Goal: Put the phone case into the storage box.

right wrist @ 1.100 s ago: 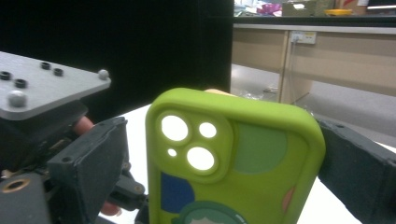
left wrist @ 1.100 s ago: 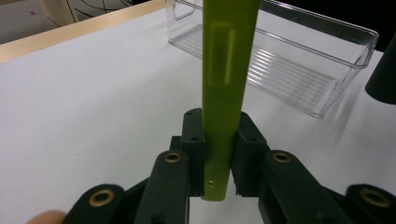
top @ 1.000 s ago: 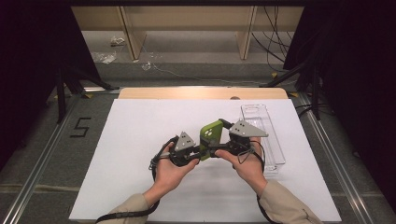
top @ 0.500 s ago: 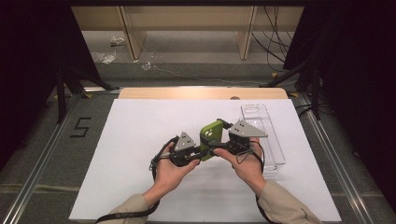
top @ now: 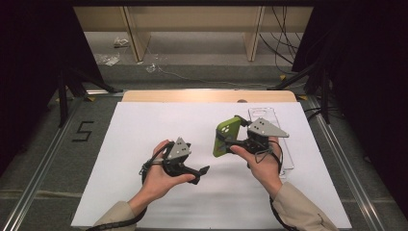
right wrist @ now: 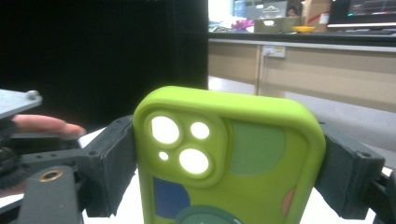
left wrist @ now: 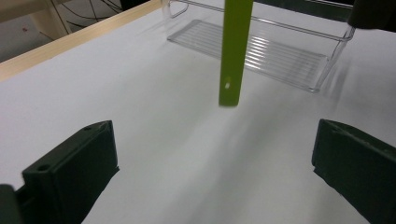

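Observation:
A lime-green phone case (top: 225, 132) with coloured patches stands on edge above the white sheet. My right gripper (top: 227, 143) is shut on it, and in the right gripper view the pads (right wrist: 116, 158) press both sides of the case (right wrist: 233, 158) near its camera cut-out. My left gripper (top: 201, 174) sits apart to the left. Its jaws have just been opening and now stand wide with nothing between them. In the left gripper view (left wrist: 212, 182) the case (left wrist: 236, 51) shows edge-on farther ahead.
A clear plastic tray (top: 263, 114) lies on the white sheet (top: 144, 144) behind the right hand, also visible as a ribbed clear tray (left wrist: 289, 60). The table's wooden edge (top: 207, 96) runs along the back. A "5" mark (top: 82, 131) is on the floor at the left.
The left gripper has let go of the green case, opened wide and drawn away to the left. The right gripper keeps the case, which now stands more upright.

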### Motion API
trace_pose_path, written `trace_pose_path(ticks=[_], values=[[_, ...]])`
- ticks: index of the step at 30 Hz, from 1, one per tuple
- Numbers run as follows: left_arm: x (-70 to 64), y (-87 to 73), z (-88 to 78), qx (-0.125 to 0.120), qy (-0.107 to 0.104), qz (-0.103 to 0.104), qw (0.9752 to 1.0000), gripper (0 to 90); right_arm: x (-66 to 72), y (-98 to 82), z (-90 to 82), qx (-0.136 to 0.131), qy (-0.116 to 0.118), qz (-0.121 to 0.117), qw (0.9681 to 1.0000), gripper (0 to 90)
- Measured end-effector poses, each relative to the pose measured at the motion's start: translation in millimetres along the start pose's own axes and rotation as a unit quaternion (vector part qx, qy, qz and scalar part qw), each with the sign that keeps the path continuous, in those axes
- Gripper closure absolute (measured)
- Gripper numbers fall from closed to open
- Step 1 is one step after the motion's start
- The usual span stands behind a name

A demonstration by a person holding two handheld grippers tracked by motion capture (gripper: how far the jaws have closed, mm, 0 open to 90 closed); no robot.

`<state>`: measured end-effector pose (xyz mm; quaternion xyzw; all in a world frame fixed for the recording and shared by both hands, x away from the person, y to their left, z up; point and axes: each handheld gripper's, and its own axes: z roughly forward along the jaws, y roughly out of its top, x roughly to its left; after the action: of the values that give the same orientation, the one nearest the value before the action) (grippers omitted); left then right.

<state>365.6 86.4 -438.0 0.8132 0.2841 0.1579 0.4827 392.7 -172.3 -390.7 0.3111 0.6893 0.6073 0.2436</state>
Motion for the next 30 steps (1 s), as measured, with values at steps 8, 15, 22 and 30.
trace_pose_path(ticks=[8, 15, 22, 30], values=[[16.4, -15.9, -28.2, -0.006, 0.019, -0.008, 0.9998, 0.0, -11.2, 7.1, -8.1, -0.009, -0.022, 0.002, 0.9997, 17.7], [27.9, -29.0, -45.0, -0.011, 0.018, -0.025, 0.9995, 0.0, -21.8, 12.2, -14.8, -0.014, -0.041, 0.002, 0.9991, 17.8], [32.9, -37.5, -55.1, -0.016, 0.022, -0.026, 0.9993, 0.0, -33.3, 18.6, -23.7, -0.024, -0.063, 0.005, 0.9977, 17.9], [36.5, -44.0, -62.0, -0.021, 0.027, -0.029, 0.999, 0.0, -43.2, 23.6, -31.0, -0.03, -0.083, 0.005, 0.9961, 17.9]])
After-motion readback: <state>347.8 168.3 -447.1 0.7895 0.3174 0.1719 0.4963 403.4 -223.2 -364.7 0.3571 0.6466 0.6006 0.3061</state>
